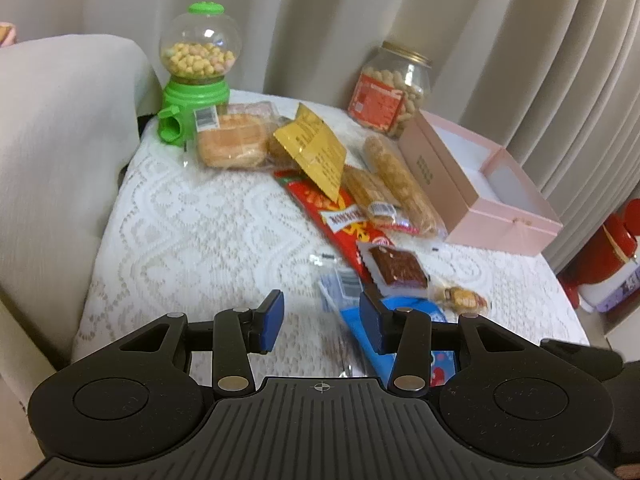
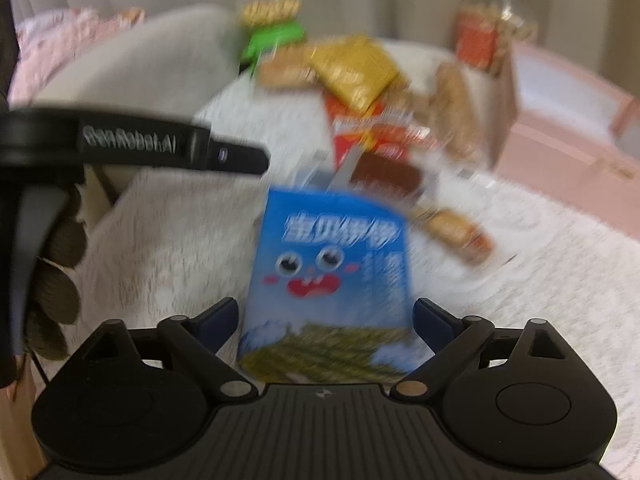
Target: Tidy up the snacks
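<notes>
At the far left of the lace-covered table (image 1: 192,232) stands a green candy dispenser (image 1: 196,76), with a wrapped bun (image 1: 232,144) just beside it. Right of these lies a loose heap: a yellow sachet (image 1: 316,148) over a long red packet (image 1: 340,216), then two clear-wrapped biscuit sticks (image 1: 400,184), a wrapped brownie (image 1: 396,268) nearer, and a small wrapped sweet (image 1: 464,298) to its right. A peanut jar (image 1: 390,88) sits far right of the heap, and the open pink box (image 1: 500,216), empty as far as can be seen, lies along the right side.

The left gripper (image 1: 322,322) hovers over the near cloth with its jaws partly spread and nothing between them. Just to its right lies the blue snack packet (image 2: 332,264), flat on the table near the front edge. The right gripper (image 2: 324,320) has its jaws spread wide to either side of the packet's near end; the pads seem not to press it yet, though that view is blurred.

The step in hand looks like picking up the blue packet, likely for the pink box. To do it well, centre the pads on the packet's long edges, come low enough to catch the sides, close gently so the bag does not crumple or slip, and lift clear of the brownie before swinging right. The left gripper should stay out of the way.
</notes>
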Motion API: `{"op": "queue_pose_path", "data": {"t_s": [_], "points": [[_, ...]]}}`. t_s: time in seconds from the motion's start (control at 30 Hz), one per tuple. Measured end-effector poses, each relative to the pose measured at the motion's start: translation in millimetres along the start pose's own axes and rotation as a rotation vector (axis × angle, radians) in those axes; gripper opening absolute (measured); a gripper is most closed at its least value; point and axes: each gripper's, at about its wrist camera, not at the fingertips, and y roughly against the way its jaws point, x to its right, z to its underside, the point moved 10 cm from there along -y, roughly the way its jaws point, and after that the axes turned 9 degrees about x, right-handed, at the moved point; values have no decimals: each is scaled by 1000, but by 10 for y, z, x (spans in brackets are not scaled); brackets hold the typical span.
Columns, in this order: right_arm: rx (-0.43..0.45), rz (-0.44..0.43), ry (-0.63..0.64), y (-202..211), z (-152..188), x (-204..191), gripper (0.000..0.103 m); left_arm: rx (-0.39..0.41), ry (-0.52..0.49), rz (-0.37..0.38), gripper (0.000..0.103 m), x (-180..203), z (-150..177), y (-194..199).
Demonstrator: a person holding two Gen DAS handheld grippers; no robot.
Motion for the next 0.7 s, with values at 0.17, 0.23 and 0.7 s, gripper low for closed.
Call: {"op": "queue_pose_path", "data": {"t_s": [0.17,0.23,0.7], "points": [[98,23,-25,457,-23,298,84,-40,-31,-5,47,100,136,-161],[146,101,-1,659,-39,485,84,-56,-60,7,47,199,195,-238],[199,290,-116,906,101,1441,86,-21,-356,42,43,837,543,-185]]}}
